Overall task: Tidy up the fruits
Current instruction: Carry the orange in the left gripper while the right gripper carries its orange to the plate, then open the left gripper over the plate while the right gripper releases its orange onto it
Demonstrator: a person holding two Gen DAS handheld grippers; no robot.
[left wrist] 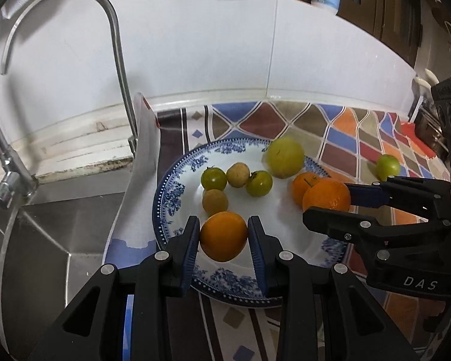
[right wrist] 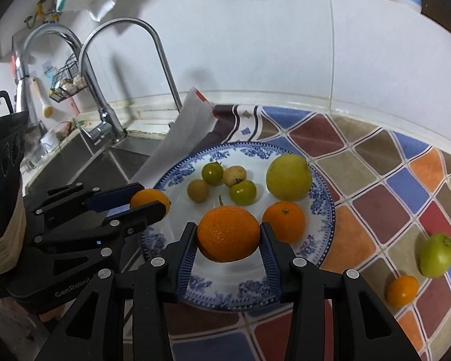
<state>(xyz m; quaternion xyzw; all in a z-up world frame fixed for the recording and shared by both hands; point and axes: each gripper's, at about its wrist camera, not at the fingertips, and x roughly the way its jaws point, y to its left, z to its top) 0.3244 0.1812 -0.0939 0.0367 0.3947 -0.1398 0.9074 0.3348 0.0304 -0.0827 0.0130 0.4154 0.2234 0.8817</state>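
Observation:
A blue-and-white plate [left wrist: 177,189] [right wrist: 321,207] lies on the patterned counter. On it are a big yellow-green fruit [left wrist: 285,158] [right wrist: 288,177], two small green fruits [left wrist: 214,178], two small tan fruits [left wrist: 215,201] and an orange [left wrist: 300,185] [right wrist: 284,221]. My left gripper [left wrist: 224,236] [right wrist: 150,200] is shut on a smooth orange [left wrist: 224,236] over the plate's left side. My right gripper [right wrist: 229,234] [left wrist: 328,203] is shut on a rough-skinned orange [right wrist: 229,234] [left wrist: 328,195] over the plate's front.
A green fruit [right wrist: 436,254] [left wrist: 388,167] and a small orange fruit [right wrist: 402,290] lie on the counter right of the plate. A steel sink [left wrist: 45,225] with taps [right wrist: 105,120] is at the left. A white sheet [left wrist: 147,156] leans between sink and plate.

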